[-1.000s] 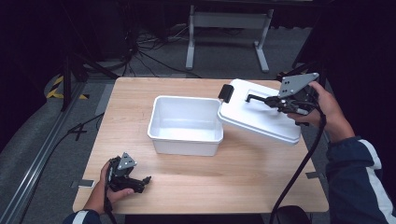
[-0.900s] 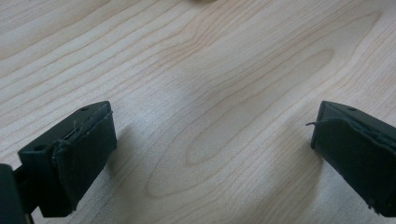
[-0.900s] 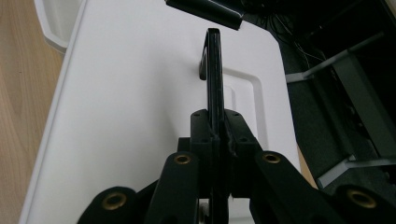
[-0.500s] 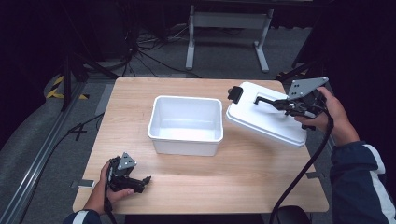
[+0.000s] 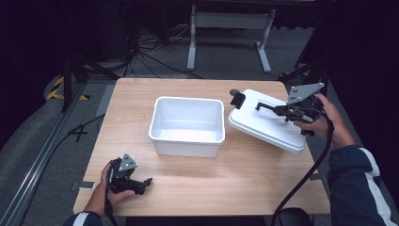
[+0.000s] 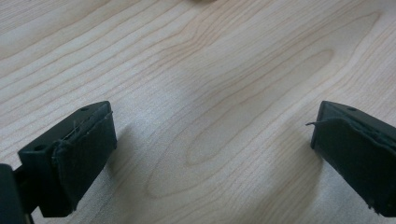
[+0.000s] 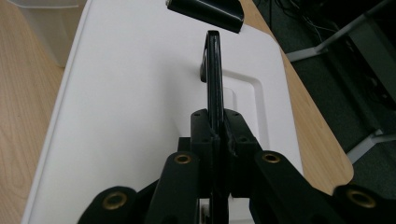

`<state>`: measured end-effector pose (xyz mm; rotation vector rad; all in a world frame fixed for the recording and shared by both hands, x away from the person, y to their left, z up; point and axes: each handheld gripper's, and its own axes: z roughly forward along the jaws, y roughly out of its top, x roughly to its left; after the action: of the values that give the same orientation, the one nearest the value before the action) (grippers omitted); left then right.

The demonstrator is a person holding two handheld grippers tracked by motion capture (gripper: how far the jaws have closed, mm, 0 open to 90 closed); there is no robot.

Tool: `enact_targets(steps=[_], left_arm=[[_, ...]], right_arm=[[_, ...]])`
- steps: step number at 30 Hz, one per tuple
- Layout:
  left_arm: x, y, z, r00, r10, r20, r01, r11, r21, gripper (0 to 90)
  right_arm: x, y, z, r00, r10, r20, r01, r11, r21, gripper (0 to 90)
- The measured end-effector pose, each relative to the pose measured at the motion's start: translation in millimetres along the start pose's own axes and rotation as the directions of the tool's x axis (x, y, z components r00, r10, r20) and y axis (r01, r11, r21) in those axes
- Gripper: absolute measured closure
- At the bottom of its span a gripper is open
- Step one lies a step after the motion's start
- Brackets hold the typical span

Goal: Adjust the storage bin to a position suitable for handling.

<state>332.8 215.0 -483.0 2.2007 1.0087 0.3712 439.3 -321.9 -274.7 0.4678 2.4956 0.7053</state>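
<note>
An empty white plastic bin (image 5: 187, 126) stands at the middle of the wooden table (image 5: 141, 94). Its white lid (image 5: 263, 123) is to the right of the bin, tilted, with a black latch (image 5: 238, 100) at its left end. My right gripper (image 5: 281, 109) is shut on the lid's thin black handle (image 7: 214, 74), which runs straight up between the jaws in the right gripper view. The lid (image 7: 135, 93) spreads below that handle. My left gripper (image 5: 143, 183) rests near the table's front left corner, jaws wide open over bare wood (image 6: 210, 93).
A metal stand (image 5: 226, 28) and cables lie on the floor behind the table. A rail (image 5: 42, 155) runs along the floor at the left. The right table edge (image 7: 322, 154) sits close under the lid.
The right gripper has carried the lid rightward and down, off the bin's right rim, to the table's right side. The left gripper has stayed where it was.
</note>
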Motion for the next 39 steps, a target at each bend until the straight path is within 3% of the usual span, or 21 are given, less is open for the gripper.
enact_targets(steps=[12,21,30,39], left_arm=[[0.0,0.1,-0.2,1.0,0.0,-0.001,0.0,1.0,0.003,0.6],[0.0,0.1,-0.2,1.0,0.001,-0.001,-0.001,1.0,0.003,0.6],[0.1,0.1,-0.1,1.0,0.0,0.0,0.0,1.0,0.002,0.6],[0.1,0.1,-0.1,1.0,0.001,0.001,-0.001,1.0,0.002,0.6]], right_arm=[[2.3,-12.6,40.9,0.9991,0.026,-0.033,-0.024,0.997,0.072,84.0],[4.6,-24.7,68.1,0.9959,0.067,-0.06,-0.062,0.995,0.073,84.1],[6.7,-34.4,90.0,0.9918,0.104,-0.074,-0.098,0.992,0.081,84.0],[5.7,-43.0,100.0,0.9881,0.133,-0.077,-0.126,0.988,0.095,84.0]])
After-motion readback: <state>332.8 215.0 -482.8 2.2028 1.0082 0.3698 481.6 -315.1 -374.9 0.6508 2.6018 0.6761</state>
